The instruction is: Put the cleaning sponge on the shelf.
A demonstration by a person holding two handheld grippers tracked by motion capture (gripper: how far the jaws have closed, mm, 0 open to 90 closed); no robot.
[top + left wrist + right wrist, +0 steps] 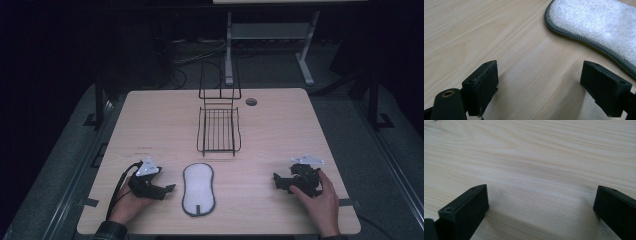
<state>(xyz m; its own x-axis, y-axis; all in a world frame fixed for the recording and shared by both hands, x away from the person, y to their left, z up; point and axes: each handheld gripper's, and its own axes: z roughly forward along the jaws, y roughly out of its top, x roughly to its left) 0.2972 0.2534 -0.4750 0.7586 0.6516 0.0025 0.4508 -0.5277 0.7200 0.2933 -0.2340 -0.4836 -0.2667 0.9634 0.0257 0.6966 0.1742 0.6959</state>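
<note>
A white oval pad with a grey sewn border (198, 189) lies flat near the table's front edge, between the two hands. My left gripper (169, 189) rests on the table just left of the pad, pointing at it, jaws wide apart and empty. In the left gripper view the pad (599, 25) fills the upper right, beyond the open gripper (539, 77). My right gripper (276, 181) sits at the front right, held by a hand, pointing left toward the pad. Its jaws (541, 202) stand open over bare wood.
A black wire rack (218, 122) stands at the table's middle back, its basket part facing me. A round cable hole (251, 101) is behind it to the right. The light wooden table (150, 125) ends close to both hands at the front.
</note>
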